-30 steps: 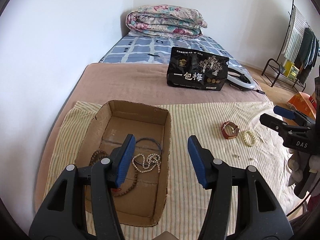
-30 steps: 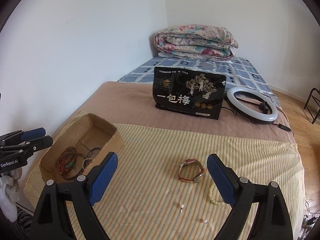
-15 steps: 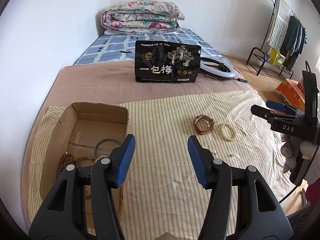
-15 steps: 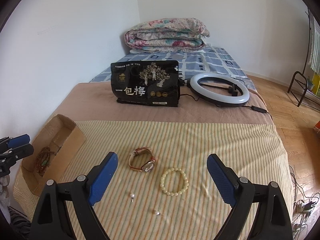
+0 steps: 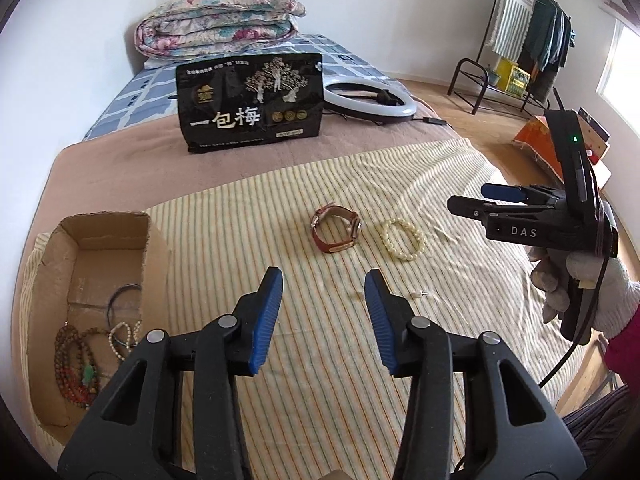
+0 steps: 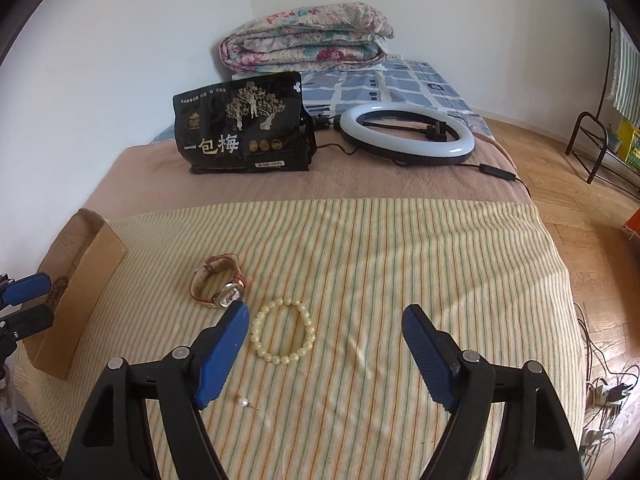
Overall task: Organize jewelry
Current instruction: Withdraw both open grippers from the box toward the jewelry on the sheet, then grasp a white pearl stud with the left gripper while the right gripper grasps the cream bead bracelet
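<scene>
Left wrist view: left gripper point(image 5: 324, 280) empty, jaws apart and just narrowed, above the striped cloth point(image 5: 256, 220). Risk: the small pearl stud point(image 5: 420, 293) may slip between the ribbed pads. Cardboard box point(image 5: 100, 236) holds bead strands.

Right wrist view: right gripper point(image 6: 324, 316) wide, jaws just narrowed, empty. Glossy bead bracelet point(image 6: 283, 330) lies between them; the rigid watch point(image 6: 218, 283) beside the left pad may be nudged.

I'm seeing a black snack bag point(image 6: 244, 124) standing on the brown blanket point(image 6: 360, 184), a ring light point(image 6: 406, 136) lying beside it, a folded floral quilt point(image 6: 304, 38) sitting behind.
</scene>
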Available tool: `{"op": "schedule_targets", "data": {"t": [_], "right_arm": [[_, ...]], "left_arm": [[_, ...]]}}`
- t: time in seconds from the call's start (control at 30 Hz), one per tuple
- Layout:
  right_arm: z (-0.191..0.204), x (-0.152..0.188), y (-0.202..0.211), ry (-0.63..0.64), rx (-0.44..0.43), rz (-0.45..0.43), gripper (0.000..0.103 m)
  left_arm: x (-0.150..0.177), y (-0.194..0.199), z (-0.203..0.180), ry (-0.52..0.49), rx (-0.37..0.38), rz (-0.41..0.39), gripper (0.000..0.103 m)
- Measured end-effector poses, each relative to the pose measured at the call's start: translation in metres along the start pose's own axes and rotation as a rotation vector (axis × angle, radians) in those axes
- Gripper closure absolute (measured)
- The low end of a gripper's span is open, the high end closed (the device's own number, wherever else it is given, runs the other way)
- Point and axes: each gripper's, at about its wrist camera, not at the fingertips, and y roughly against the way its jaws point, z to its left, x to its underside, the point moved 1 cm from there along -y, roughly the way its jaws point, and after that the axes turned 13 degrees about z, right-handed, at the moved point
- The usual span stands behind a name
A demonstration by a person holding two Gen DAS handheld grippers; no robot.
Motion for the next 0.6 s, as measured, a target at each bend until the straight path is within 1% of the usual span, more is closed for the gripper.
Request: {"op": "schedule_targets", "data": {"t": [0.07,0.1,0.17,0.2,0.33,0.43,0.6], "right_arm": [[-0.005,0.001,-0.008,-0.005,-0.004,0.020,0.029],[-0.008,0.002,-0.013,-0.010,-0.010,0.028,0.033],[-0.012,0.004,-0.021,-0.021,-0.029,0.048,0.037],[-0.013,0.004,-0.024,-0.021,-0.036,0.056,0.039],[-0.013,0.005,-0.036,-0.001,-0.045,0.073,0.040],[-0.011,0.005,-0.043,0.012,-0.062,0.083,0.045],[-0.006,0.004,-0.056,0.031,-0.064,0.096,0.050]], "left_arm": [[-0.001,-0.013,-0.005,-0.008,0.011,0.018,0.059],[-0.002,-0.019,-0.008,-0.010,0.018,0.027,0.060],[-0.002,-0.032,-0.014,-0.018,0.027,0.049,0.068],[-0.002,-0.037,-0.015,-0.023,0.029,0.060,0.068],[-0.002,-0.058,-0.025,-0.041,0.041,0.087,0.068],[-0.001,-0.071,-0.032,-0.067,0.037,0.103,0.075],[0.001,-0.091,-0.037,-0.080,0.030,0.125,0.075]]}}
